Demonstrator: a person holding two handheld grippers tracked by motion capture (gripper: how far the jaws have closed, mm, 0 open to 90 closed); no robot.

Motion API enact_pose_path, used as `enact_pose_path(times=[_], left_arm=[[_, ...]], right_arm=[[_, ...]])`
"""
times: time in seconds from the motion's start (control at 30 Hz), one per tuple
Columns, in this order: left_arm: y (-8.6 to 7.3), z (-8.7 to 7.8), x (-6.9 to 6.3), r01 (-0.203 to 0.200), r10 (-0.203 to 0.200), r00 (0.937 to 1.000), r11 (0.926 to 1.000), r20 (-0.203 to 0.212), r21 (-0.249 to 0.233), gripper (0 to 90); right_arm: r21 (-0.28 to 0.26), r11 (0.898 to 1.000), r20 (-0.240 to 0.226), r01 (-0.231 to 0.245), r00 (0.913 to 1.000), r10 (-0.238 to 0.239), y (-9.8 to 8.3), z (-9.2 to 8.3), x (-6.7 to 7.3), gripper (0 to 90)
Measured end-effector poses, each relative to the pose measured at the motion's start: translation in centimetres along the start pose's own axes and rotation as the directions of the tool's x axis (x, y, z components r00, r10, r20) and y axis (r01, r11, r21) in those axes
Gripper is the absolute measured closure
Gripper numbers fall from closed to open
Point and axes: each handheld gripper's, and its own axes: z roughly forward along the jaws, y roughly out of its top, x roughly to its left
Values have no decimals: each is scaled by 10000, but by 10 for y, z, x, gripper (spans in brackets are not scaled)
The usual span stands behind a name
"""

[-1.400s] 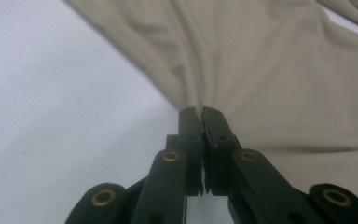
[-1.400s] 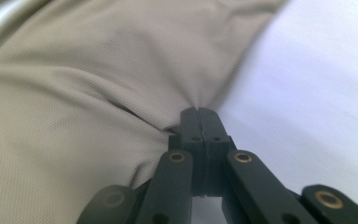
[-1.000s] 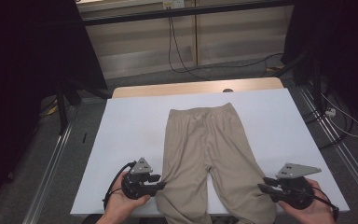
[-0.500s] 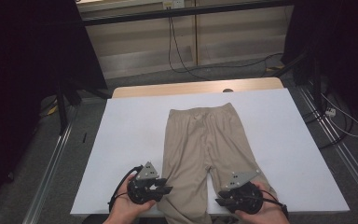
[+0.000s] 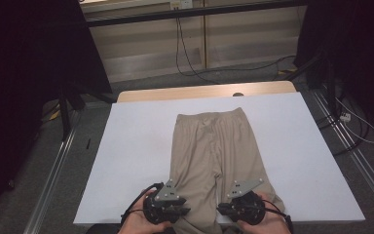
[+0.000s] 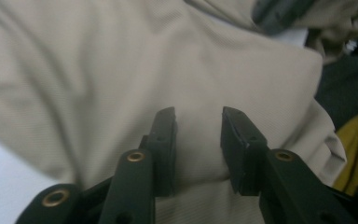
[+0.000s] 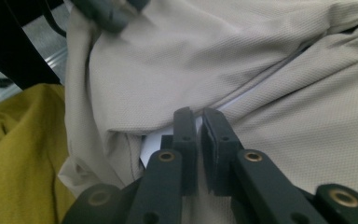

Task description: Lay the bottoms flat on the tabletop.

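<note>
Trousers [image 5: 216, 156] on white tabletop [image 5: 136, 161]

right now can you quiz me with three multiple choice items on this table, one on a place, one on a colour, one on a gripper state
1. Where do the trousers' leg ends lie?
A. at the near edge of the table, by the grippers
B. at the far edge
C. off the left side

2. What colour are the trousers?
A. navy
B. beige
C. red

3. How do the left gripper's jaws stand?
A. apart over the fabric, a gap between the pads
B. clamped on a yellow cloth
C. wrapped round a cable

Answers:
1 A: in the high view the trousers have their waistband far on the table and their leg ends near, between the left gripper and the right gripper.
2 B: the fabric is beige in every view.
3 A: the left gripper view shows the left gripper's pads apart, with cloth behind the gap.
</note>
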Motion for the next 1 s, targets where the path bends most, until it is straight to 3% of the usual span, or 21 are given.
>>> enact_pose_path(times=[0.07, 0.1, 0.2, 0.3, 0.4, 0.5, 0.57, 0.67, 0.73, 0.8, 0.87, 0.9, 0.93, 1.0], left_arm=[[1, 0, -3, -417, 419, 9990, 9990, -139, 136, 653], [0, 0, -5, -272, 273, 9996, 9995, -66, 161, 678], [-1, -2, -9, -174, 167, 9995, 9995, 260, 256, 899], [-2, -6, -14, -276, 271, 9996, 9982, 105, 528, 900], [-5, -9, -16, -161, 135, 9991, 9979, 398, 635, 900], [-4, -10, -15, 2, -13, 9998, 9984, 203, 557, 898], [-5, -11, -12, 111, -119, 9994, 9996, 328, 253, 826], [-3, -14, -6, 199, -198, 9998, 9997, 79, -124, 685], [-2, -15, -1, 459, -462, 9989, 9978, -52, -470, 572], [-2, -16, 3, 551, -581, 9976, 9956, -379, -762, 526], [-1, -16, 8, 653, -754, 9935, 9911, -858, -1158, 404], [0, -18, 10, 548, -668, 9933, 9908, -945, -1238, 391], [0, -19, 12, 584, -746, 9917, 9871, -1052, -1494, 390], [2, -20, 15, 451, -708, 9863, 9846, -1489, -1691, 285]], right_arm=[[-70, 9999, -45, -87, 10000, 87, -2, 0, 0, 800], [-123, 9999, -43, -89, 10000, 88, -2, 0, 0, 796], [-299, 9995, -98, -93, 9999, 91, -1, 0, -1, 778], [-393, 9991, -182, -157, 9997, 150, 1, 3, -2, 750], [-487, 9986, -309, -204, 9993, 190, 2, 5, -2, 700], [-651, 9979, -53, -47, 10000, 44, 2, 5, -3, 646], [-955, 9953, 100, -139, 9998, 149, 2, 2, -6, 590], [-1308, 9908, 366, -341, 9986, 392, 2, -4, -11, 552], [-1532, 9864, 519, -594, 9963, 681, 1, -6, -16, 507], [-1611, 9849, 744, -627, 9944, 755, 1, -7, -20, 462], [-1739, 9825, 939, -662, 9921, 835, 1, -8, -22, 421], [-1821, 9810, 1026, -666, 9910, 864, 1, -9, -23, 394], [-1986, 9777, 1080, -683, 9900, 911, 1, -11, -24, 366], [-2337, 9694, 1075, -748, 9889, 1022, 2, -14, -25, 331]])
